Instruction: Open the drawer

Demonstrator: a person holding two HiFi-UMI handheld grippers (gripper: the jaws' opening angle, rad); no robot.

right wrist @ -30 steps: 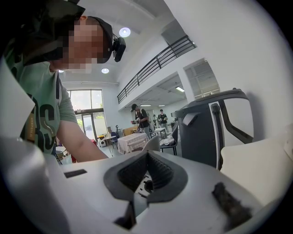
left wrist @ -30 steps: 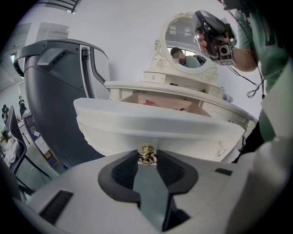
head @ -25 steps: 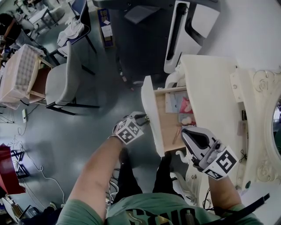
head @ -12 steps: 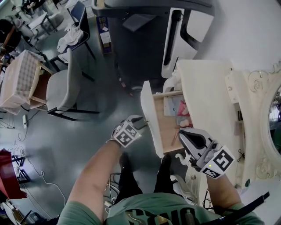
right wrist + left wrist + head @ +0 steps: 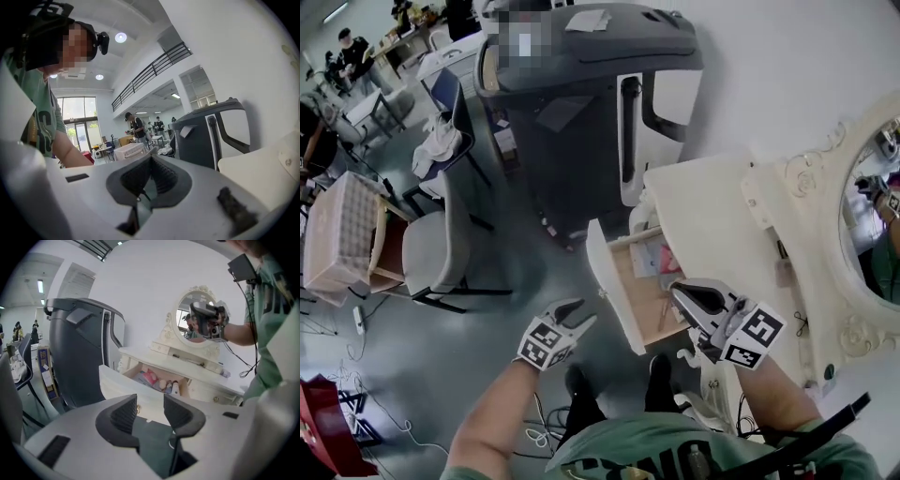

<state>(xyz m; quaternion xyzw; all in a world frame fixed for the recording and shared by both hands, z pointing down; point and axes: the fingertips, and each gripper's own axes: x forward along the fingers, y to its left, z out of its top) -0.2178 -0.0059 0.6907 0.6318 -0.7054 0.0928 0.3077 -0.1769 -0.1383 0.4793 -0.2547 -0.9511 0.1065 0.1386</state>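
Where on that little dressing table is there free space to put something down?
The tabletop between the mirror and the open drawer is mostly bare. Inside the drawer, the front half shows bare wood; the back is crowded with small items. The grey floor between drawer and chair is open too.

Two hand-held grippers, left (image 5: 578, 317) and right (image 5: 679, 290). One white desk (image 5: 712, 216), with one drawer (image 5: 614, 286) and one oval mirror (image 5: 872, 216). One big dark-grey machine (image 5: 572, 112). Two chairs, one grey (image 5: 431, 258), one darker (image 5: 448, 94).
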